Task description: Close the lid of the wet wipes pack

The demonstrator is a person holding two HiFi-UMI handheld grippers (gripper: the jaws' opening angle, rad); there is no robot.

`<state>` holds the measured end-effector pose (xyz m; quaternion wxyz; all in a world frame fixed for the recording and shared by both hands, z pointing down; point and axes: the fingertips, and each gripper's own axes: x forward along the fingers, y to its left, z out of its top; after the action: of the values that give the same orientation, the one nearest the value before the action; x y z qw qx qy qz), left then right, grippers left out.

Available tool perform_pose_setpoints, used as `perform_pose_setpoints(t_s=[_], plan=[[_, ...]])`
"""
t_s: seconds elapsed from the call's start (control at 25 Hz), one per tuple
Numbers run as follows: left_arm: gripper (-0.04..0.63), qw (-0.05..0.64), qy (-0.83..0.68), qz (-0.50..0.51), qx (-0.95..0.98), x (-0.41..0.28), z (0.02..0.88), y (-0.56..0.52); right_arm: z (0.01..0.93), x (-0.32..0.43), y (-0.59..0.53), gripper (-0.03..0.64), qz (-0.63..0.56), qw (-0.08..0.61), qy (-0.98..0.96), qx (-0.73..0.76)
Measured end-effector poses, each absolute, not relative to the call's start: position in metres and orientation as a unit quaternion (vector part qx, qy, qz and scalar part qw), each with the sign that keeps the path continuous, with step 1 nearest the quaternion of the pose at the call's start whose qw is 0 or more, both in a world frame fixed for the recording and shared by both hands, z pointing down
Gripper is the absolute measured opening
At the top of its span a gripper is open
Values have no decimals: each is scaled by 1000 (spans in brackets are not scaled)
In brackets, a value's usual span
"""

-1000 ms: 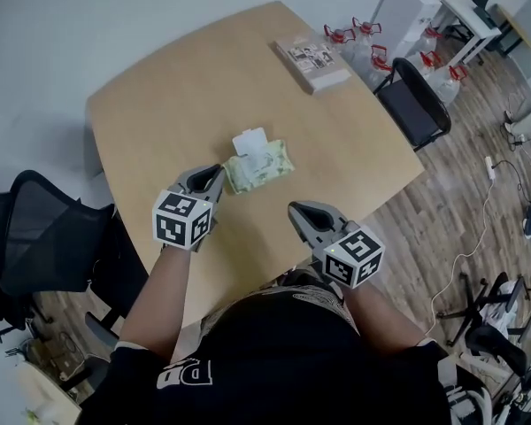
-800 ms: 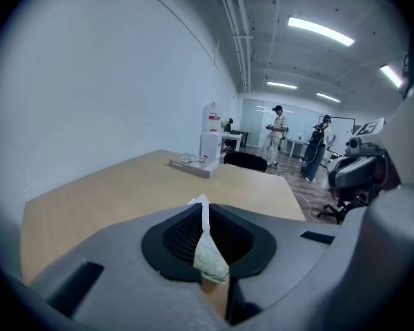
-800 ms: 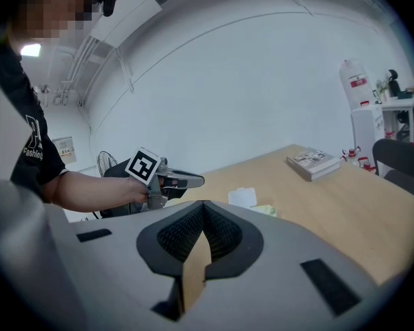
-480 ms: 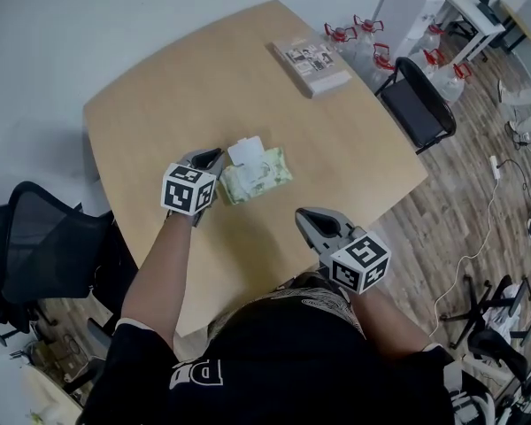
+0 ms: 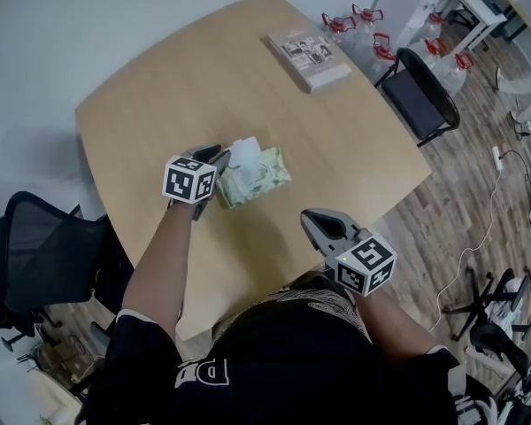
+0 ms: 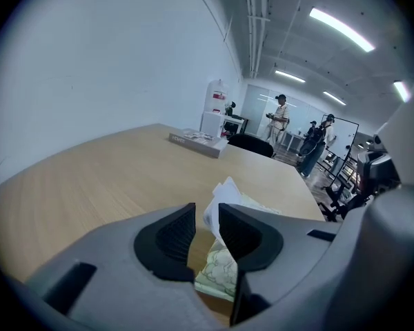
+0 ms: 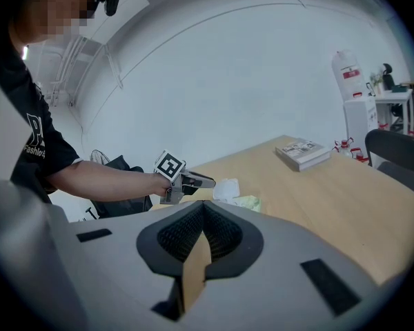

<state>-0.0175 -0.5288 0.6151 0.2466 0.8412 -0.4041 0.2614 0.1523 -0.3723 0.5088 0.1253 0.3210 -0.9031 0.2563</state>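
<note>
Wooden table [image 5: 248, 69], wet wipes pack [image 5: 264, 177] at our left gripper [image 5: 219, 156]
Its jaws stand slightly apart beside the raised lid [image 5: 245, 151]; our right gripper [image 5: 314, 222] hangs clenched, empty

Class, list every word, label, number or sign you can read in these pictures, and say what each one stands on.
Black shirt: a large "P", and under it a word starting "Fashi"; its end is unclear.
Book: cover print too small to read.
Wet wipes pack: only a pattern shows, with no readable text.
Marker cubes: black-and-white square codes, no letters.
White dispenser: red label too blurred to read.
</note>
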Motion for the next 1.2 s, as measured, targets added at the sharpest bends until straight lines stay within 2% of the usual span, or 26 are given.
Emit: perform_pose_setpoints(t_s=[0.2, 0.52, 0.76, 1.2], plan=[[104, 247, -394, 262, 845, -13, 615, -532, 512, 152, -374, 5, 260, 125, -901, 323], [46, 238, -377, 270, 853, -16, 609, -520, 513, 142, -369, 6, 263, 120, -901, 324], [43, 227, -351, 275, 866, -7, 600, -511, 513, 138, -367, 5, 263, 120, -902, 320], [44, 152, -296, 345, 878, 21, 598, -505, 512, 141, -368, 6, 262, 119, -902, 323]])
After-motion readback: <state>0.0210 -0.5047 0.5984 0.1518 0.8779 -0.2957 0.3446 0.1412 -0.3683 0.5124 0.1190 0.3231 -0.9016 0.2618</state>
